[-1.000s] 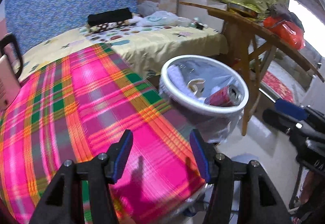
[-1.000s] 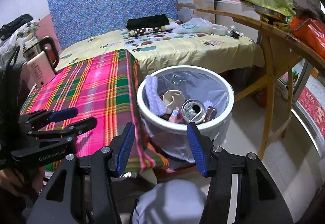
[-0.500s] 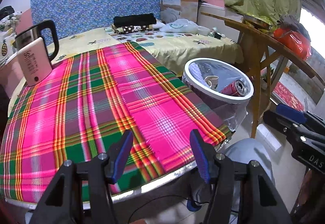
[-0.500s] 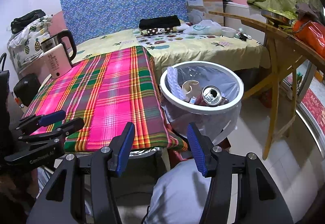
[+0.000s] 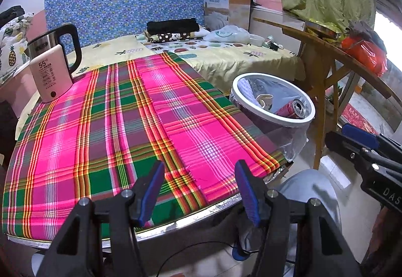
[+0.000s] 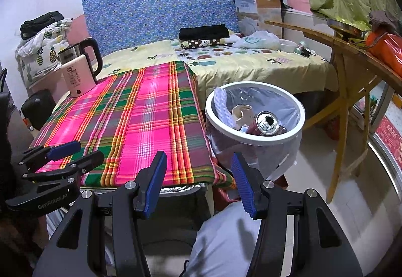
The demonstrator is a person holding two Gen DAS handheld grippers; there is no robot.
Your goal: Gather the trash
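Observation:
A white-rimmed bin [image 5: 284, 122] [image 6: 251, 138] with a clear liner stands just off the right edge of the table. In it lie a red drink can [image 5: 289, 109] [image 6: 266, 123], a white knitted piece [image 6: 222, 103] and a crumpled beige scrap [image 6: 241, 111]. My left gripper [image 5: 198, 189] [image 6: 88, 150] hangs open and empty over the near edge of the plaid tablecloth [image 5: 113, 131] [image 6: 140, 121]. My right gripper [image 6: 198, 181] [image 5: 338, 132] is open and empty too, low in front of the bin.
A pink and steel kettle [image 5: 50, 68] [image 6: 78, 76] stands on the table's far left corner. Behind are a bed [image 6: 251, 60] with clothes and bags, and a wooden table [image 5: 326, 55] at the right. A person's knee [image 6: 226, 239] in pale trousers is below the grippers.
Both grippers have drawn back from the bin and table, so more of the cloth and the kettle show. Their jaws stand as wide as before. Little has shifted in the last half second.

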